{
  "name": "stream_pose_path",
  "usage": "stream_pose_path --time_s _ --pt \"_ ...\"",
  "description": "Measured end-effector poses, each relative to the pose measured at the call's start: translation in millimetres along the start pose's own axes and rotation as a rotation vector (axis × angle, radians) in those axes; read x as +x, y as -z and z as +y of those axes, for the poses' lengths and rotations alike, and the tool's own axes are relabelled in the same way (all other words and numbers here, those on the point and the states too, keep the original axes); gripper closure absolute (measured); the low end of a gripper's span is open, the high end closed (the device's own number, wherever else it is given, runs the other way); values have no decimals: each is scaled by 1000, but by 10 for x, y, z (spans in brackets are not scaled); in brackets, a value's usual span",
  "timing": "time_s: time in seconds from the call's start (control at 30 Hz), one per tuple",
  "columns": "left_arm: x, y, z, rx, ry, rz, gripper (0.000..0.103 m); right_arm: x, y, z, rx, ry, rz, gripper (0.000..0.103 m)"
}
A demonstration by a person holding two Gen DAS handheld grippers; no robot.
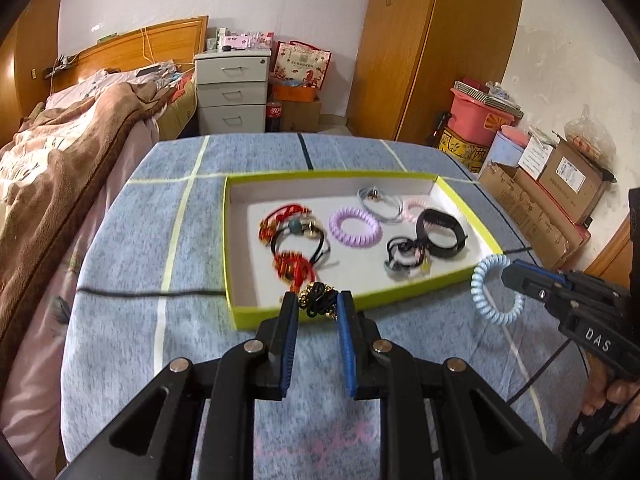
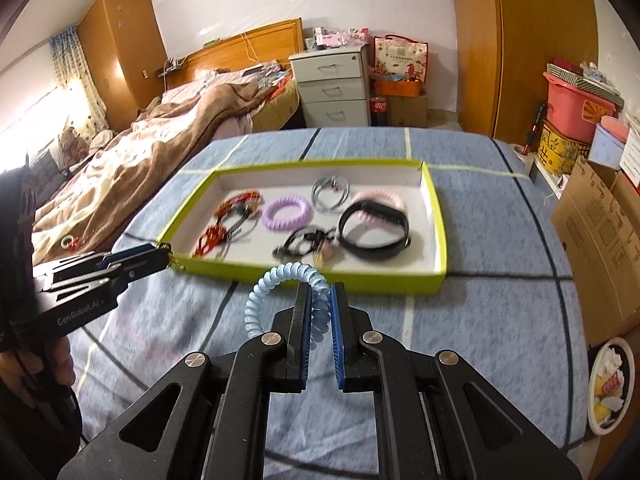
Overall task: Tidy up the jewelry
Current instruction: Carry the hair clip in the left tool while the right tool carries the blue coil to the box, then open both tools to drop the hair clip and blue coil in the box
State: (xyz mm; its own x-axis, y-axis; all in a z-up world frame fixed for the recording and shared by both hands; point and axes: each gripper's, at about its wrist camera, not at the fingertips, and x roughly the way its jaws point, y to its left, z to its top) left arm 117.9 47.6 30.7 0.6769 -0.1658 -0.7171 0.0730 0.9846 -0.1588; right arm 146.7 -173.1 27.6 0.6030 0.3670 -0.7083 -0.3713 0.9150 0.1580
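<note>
A shallow box with a lime-green rim [image 1: 352, 304] [image 2: 320, 278] lies on the blue table cover and holds several hair ties and bands: red ones [image 1: 288, 264], a purple coil [image 1: 354, 226] [image 2: 286, 213], a black wristband [image 1: 440, 236] [image 2: 374, 236]. My left gripper [image 1: 317, 304] is shut on a black hair tie with gold beads [image 1: 318, 300], held over the box's near edge. My right gripper [image 2: 320, 304] is shut on a light-blue coil hair tie [image 2: 276, 284] [image 1: 496, 288], held just in front of the box's near right corner.
A bed with a brown blanket [image 1: 60, 152] runs along the left. White drawers [image 1: 232, 92] and a wooden wardrobe [image 1: 432, 48] stand behind the table. Cardboard boxes [image 1: 532, 200] and a pink tub [image 1: 480, 116] are on the right. A plate [image 2: 610, 384] sits low right.
</note>
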Motion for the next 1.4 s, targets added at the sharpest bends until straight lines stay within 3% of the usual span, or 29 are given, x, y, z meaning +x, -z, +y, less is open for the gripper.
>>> stream_pose_path --time_s 0.3,0.63,1.4 --pt "182 -335 10 5 25 -14 82 268 -441 -212 23 33 -6 93" --pt "625 -556 135 -42 45 34 82 711 -773 -529 72 77 25 93" --pt "1047 -596 195 -75 33 98 82 1212 -812 -678 95 85 110 93"
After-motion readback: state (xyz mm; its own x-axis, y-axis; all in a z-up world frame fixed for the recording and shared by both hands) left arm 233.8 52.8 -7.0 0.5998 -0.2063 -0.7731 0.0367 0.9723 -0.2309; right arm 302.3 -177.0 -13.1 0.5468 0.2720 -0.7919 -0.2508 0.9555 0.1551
